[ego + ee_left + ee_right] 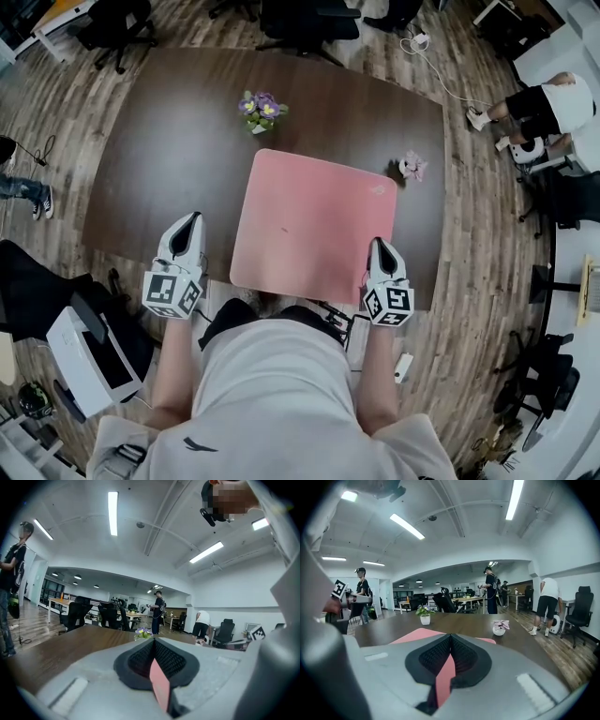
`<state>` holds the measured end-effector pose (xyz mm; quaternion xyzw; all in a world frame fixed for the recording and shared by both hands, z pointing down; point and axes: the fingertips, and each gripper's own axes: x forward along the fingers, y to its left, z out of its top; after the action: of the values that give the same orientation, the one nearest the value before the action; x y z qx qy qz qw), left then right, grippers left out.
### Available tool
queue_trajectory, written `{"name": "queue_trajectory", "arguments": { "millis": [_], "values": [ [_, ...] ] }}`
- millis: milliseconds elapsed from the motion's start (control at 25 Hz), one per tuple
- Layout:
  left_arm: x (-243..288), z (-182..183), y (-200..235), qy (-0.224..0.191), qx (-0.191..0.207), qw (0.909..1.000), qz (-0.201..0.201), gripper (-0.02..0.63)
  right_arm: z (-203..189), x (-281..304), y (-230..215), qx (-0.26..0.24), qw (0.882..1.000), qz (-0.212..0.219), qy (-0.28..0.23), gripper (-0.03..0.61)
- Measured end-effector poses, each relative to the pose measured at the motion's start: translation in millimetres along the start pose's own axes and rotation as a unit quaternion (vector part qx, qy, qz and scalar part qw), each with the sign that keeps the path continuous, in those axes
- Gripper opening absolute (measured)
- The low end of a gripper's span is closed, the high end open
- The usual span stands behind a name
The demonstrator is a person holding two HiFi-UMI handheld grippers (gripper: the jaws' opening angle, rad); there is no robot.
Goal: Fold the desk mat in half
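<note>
- Head view: desk mat point(314, 225) lies flat on the table point(159, 141) at frame centre. The right tool point(379, 246) is at the mat's lower right corner; the left tool point(192, 223) sits apart, off its left edge.
- Gripper views only: the right tool's jaws pinch the mat. The left tool's jaws are narrow on a pink strip point(161, 686).

Purple flowers point(262, 110) and pink flowers point(411, 168) stand past the desk mat point(314, 225).

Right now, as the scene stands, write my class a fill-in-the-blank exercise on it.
The desk mat is ___ in colour.
It lies flat on the table, not yet ___.
Besides it, ___ small flower pots stand on the table.
Missing words: pink; folded; two.
</note>
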<state>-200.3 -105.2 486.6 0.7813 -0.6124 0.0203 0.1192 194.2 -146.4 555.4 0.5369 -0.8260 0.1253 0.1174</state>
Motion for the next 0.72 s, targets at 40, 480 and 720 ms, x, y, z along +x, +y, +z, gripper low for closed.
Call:
{"name": "queue_trajectory", "arguments": {
  "millis": [40,480,720],
  "values": [
    [1.5,-0.9,-1.2,0.001,0.000,1.0000,-0.003,0.005,-0.7,-1.7,0.7,0.001,1.000,-0.002,0.000,0.002],
    [53.0,-7.2,-52.2,0.018,0.015,0.9956,-0.091,0.005,-2.3,-54.1,-35.2,0.017,0.997,-0.080,-0.018,0.002],
    [77.2,-10.4,-82.0,0.029,0.023,0.9923,-0.118,0.005,-7.9,-93.3,-72.6,0.037,0.991,-0.128,-0.025,0.002]
  ]
}}
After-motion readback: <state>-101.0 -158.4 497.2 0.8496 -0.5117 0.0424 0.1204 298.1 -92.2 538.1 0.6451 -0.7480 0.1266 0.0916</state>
